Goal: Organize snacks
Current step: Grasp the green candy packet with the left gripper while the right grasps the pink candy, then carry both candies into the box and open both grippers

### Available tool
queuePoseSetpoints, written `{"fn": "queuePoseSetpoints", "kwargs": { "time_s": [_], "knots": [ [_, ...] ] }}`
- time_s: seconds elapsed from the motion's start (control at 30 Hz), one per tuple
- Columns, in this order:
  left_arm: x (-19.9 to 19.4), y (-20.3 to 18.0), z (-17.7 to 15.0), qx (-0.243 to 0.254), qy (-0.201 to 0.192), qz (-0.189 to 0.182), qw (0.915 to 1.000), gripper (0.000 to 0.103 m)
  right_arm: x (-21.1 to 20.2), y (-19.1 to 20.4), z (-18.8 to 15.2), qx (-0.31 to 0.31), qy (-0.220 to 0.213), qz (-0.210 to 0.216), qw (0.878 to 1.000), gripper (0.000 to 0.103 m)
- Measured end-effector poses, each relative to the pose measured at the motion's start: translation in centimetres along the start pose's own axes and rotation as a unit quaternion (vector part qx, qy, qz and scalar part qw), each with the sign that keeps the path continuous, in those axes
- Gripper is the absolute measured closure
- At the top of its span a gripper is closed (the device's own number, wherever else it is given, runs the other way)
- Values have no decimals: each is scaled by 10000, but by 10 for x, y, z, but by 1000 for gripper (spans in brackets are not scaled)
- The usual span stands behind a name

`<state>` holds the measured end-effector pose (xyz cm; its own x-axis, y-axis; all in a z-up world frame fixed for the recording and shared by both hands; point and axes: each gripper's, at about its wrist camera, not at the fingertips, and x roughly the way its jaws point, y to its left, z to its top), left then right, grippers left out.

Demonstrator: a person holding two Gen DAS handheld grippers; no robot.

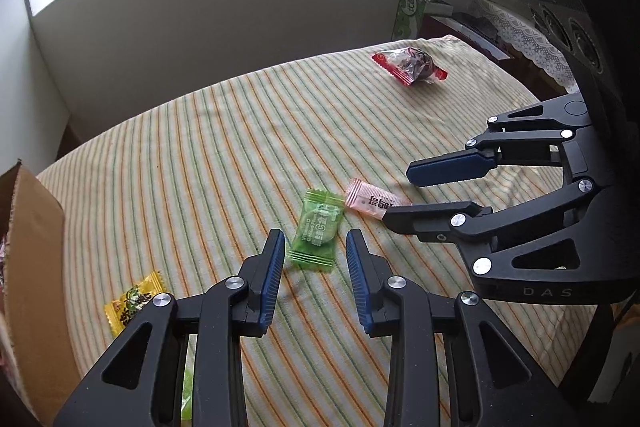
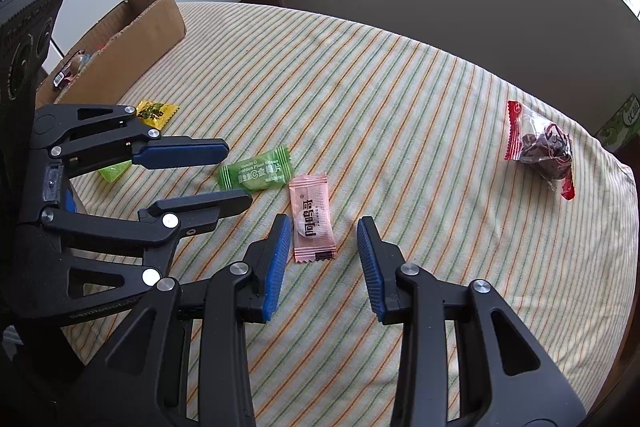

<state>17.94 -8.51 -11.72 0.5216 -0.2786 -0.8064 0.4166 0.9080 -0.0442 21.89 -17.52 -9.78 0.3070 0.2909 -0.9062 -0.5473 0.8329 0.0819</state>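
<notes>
Several wrapped snacks lie on a striped tablecloth (image 1: 200, 147). A green packet (image 1: 317, 229) sits just ahead of my open left gripper (image 1: 315, 247), partly between its fingertips. A pink packet (image 1: 372, 203) lies to its right; in the right wrist view the pink packet (image 2: 312, 217) is just ahead of my open right gripper (image 2: 324, 231). The green packet (image 2: 256, 169) lies by the left gripper (image 2: 236, 171) there. A yellow packet (image 1: 134, 299) lies at left, and a red-edged packet (image 1: 408, 65) with dark contents lies far off.
A cardboard box (image 2: 120, 43) holding snacks stands at the table's left end; its wall (image 1: 32, 267) shows close at left. A second small green wrapper (image 2: 114, 171) lies under the left gripper. A green carton (image 1: 412, 9) stands beyond the table by the window.
</notes>
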Motion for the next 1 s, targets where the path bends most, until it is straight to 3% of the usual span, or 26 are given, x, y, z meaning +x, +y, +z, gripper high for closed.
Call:
{"fn": "queuePoseSetpoints", "kwargs": {
  "time_s": [0.23, 0.4, 0.63, 1.0],
  "knots": [
    [12, 5, 5, -56, 12, 33, 10000, 76, 8, -2, 4, 146, -33, 9, 9999, 67],
    [11, 10, 6, -270, 10, 185, 9995, 82, 8, -5, 5, 245, -55, -156, 9996, 81],
    [4, 10, -1, -351, -6, 281, 9990, 82, 0, -10, -1, 502, -158, -103, 9986, 82],
    [-69, 19, -3, -512, -860, 556, 9934, 83, -44, 17, 19, 442, -691, 12, 9966, 82]
  ]
}}
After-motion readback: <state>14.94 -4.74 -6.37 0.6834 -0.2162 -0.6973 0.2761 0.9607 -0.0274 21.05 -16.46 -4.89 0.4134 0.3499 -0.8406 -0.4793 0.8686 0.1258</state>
